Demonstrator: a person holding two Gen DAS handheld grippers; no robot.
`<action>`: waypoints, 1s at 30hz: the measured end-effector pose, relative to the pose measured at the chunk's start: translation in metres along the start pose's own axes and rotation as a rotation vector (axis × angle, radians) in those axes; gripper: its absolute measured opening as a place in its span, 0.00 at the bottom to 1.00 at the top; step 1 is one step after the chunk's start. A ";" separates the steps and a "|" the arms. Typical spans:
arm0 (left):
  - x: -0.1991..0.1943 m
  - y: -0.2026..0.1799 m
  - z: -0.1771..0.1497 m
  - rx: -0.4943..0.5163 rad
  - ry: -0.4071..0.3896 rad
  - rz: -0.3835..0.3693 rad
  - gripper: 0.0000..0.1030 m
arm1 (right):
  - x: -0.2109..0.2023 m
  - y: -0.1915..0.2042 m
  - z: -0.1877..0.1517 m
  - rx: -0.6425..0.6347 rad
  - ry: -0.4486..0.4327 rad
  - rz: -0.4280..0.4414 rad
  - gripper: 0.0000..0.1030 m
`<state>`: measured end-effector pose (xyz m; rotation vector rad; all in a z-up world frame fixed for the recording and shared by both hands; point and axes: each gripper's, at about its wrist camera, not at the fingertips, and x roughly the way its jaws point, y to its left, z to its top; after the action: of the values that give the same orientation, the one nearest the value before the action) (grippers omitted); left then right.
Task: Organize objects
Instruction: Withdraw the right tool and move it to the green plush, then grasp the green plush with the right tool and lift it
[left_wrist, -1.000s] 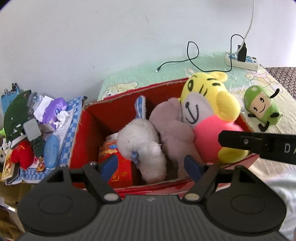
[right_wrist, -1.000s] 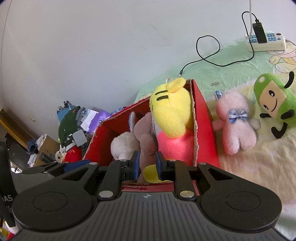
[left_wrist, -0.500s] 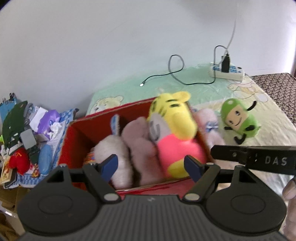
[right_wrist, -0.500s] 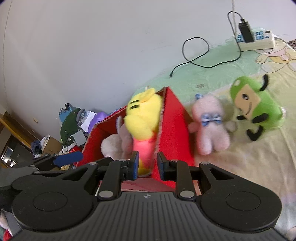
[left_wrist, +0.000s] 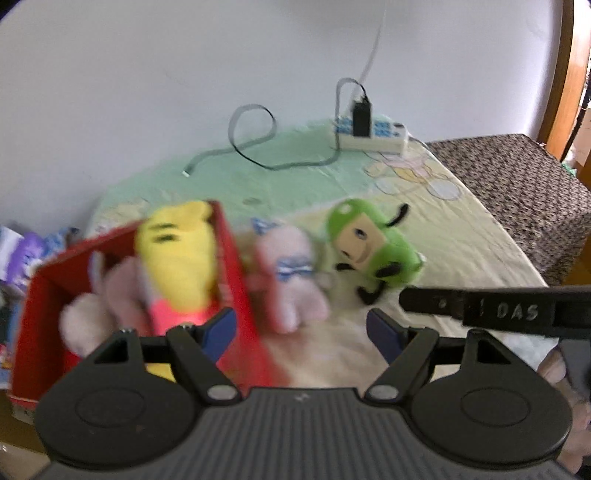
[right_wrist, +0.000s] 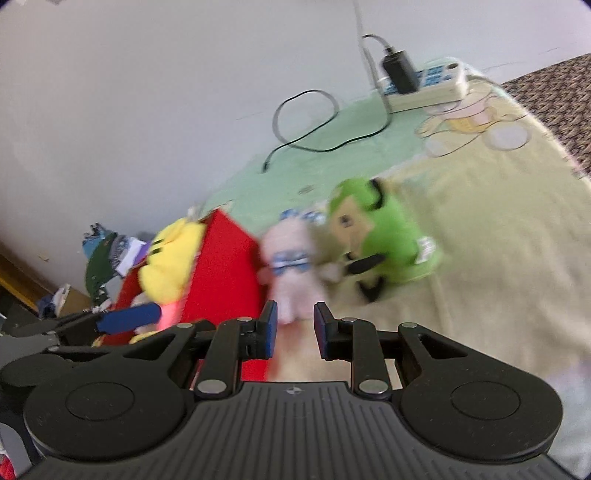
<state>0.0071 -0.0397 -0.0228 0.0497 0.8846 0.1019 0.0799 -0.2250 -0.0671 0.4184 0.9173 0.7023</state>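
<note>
Both views have swung right off the red box (left_wrist: 236, 280); right gripper (right_wrist: 291, 328), now parted and empty, faces pink plush (right_wrist: 291, 273) at 12 o'clock, left gripper (left_wrist: 299, 328) wide open, suggesting next pick.

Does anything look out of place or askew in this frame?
Two soft toys lie outside the red cardboard box on the bedsheet: a pink plush with a blue bow beside the box wall, and a green plush figure tilted next to it. A yellow tiger plush sticks up above the rim.
</note>
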 end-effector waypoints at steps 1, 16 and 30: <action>0.007 -0.003 0.001 -0.013 0.010 -0.020 0.76 | -0.001 -0.006 0.005 -0.005 0.004 -0.002 0.25; 0.098 -0.024 0.027 -0.217 0.084 -0.231 0.80 | 0.042 -0.046 0.077 -0.164 0.104 0.000 0.26; 0.157 -0.027 0.045 -0.280 0.176 -0.251 0.71 | 0.096 -0.071 0.093 -0.124 0.229 0.057 0.44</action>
<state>0.1429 -0.0490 -0.1175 -0.3355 1.0376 -0.0057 0.2232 -0.2106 -0.1139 0.2583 1.0742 0.8670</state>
